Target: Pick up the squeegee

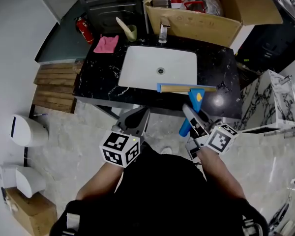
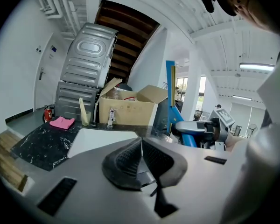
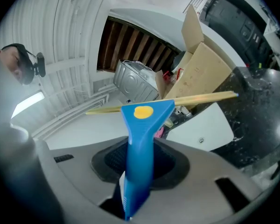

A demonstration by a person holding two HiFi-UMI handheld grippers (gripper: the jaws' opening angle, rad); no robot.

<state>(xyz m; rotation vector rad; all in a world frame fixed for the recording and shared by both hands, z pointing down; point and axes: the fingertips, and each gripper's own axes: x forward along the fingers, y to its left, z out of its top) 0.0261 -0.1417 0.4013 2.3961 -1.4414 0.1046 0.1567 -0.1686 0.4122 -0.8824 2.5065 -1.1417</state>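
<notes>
Grippers sit nearest, just ahead of the person's dark-clothed body, each carrying a cube with square markers. The left gripper [image 1: 137, 118] has its ribbed black pads pressed together with nothing between them, as the left gripper view shows [image 2: 141, 157]. The right gripper [image 1: 192, 116] pinches the blue plastic handle of the squeegee [image 3: 141, 125], its pads closed on the handle's sides. The handle runs forward out of the jaws and widens to a head with a yellow round spot, which carries a long tan blade strip crosswise.

In the head view the squeegee [image 1: 196, 93] is in front of the right gripper, its blade lying across the near rim of the white rectangular basin [image 1: 137, 65] and over the black marbled countertop [image 1: 96, 80]. That view does not show whether the blade touches either.

Further back on the countertop, a pink cloth [image 1: 106, 44] lies at the left rear corner. A beige cup with a brush in it [image 1: 130, 32] is beside the cloth, and a chrome tap [image 1: 162, 32] stands behind the basin. An open cardboard box [image 1: 206, 26] is behind the tap. A red fire extinguisher [image 1: 84, 29] stands left of the cloth, next to a grey ribbed metal case [image 1: 110, 1].
</notes>
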